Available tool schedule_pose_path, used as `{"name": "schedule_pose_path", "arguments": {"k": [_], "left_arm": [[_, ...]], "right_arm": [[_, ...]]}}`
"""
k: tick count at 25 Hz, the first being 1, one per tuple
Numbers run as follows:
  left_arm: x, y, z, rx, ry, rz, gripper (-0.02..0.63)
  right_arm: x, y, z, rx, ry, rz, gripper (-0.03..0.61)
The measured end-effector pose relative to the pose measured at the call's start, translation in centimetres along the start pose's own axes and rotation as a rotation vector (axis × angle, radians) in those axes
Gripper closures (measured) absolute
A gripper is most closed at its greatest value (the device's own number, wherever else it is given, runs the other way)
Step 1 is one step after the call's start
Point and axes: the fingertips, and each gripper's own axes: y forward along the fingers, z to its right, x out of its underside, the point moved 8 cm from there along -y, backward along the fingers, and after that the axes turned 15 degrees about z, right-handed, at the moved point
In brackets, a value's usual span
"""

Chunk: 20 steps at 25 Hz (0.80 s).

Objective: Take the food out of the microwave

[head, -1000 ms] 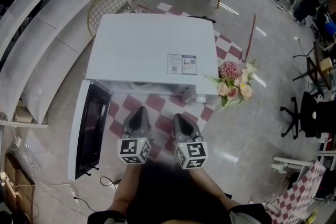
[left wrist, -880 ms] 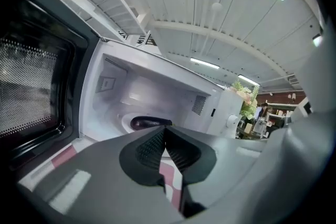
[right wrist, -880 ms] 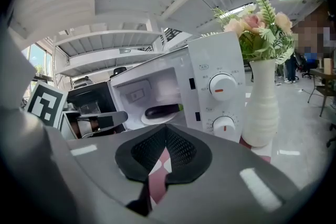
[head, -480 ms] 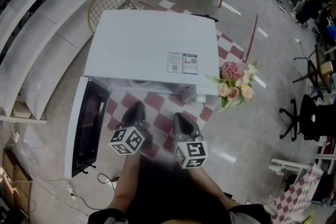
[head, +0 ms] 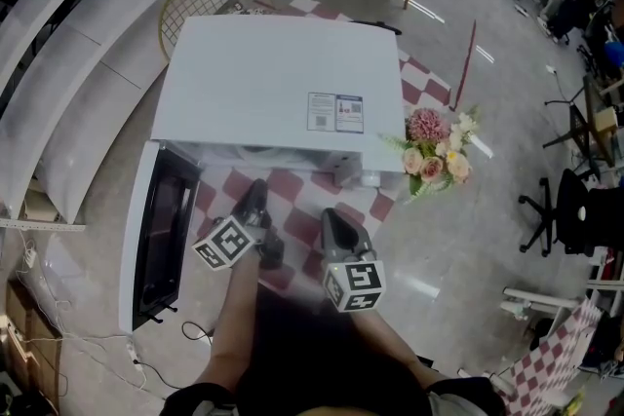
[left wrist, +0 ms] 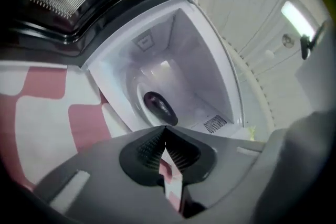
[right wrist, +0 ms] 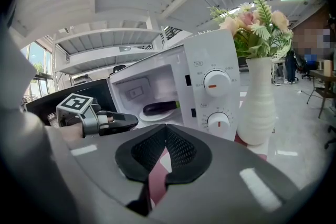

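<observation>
Eggplant [right wrist: 160,107] lies on white plate [right wrist: 149,117] inside open microwave [head: 273,83], untouched. L gripper [left wrist: 165,131] is at the cavity mouth, jaws clenched on nothing; R gripper [right wrist: 167,127] is further back, also closed & empty. Step looks like approach; next L jaws must open, reach in & take the plate rim w/o tipping.

Head view: the microwave [head: 278,88] hides its cavity and contents beneath its top, and the print on its label [head: 335,112] is too small to read. Right gripper view: the foot of the vase [right wrist: 255,107] and the microwave's lower edge lie behind the right claw [right wrist: 166,126]. Left gripper view: the dark food [left wrist: 157,105] appears blurred, its kind indistinct.
</observation>
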Motion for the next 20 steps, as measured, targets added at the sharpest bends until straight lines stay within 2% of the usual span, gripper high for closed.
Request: {"name": "schedule_pose_path", "arguments": {"k": [4,11,12,15,20], "left_arm": [[0.1,0.6,-1.0,-0.003,-0.177,0.013,0.604],[-0.3,1.5,-2.5,-0.007,-0.352,0.044,0.603],[-0.3,1.7,-2.6,-0.003,-0.377,0.046,0.585],[-0.2,2.2,-2.9,0.003,-0.423,0.044,0.568],[0.3,2.6,-3.5,-0.032,-0.450,0.026,0.497]], "right_arm": [[0.0,-0.1,0.0,0.002,-0.003,-0.001,0.577],[0.4,-0.4,0.1,0.011,-0.007,-0.012,0.577],[0.4,-0.5,0.1,0.012,-0.008,-0.013,0.578],[0.4,-0.5,0.1,0.015,-0.011,-0.017,0.577],[0.6,-0.6,0.2,0.019,-0.011,-0.020,0.577]]}}
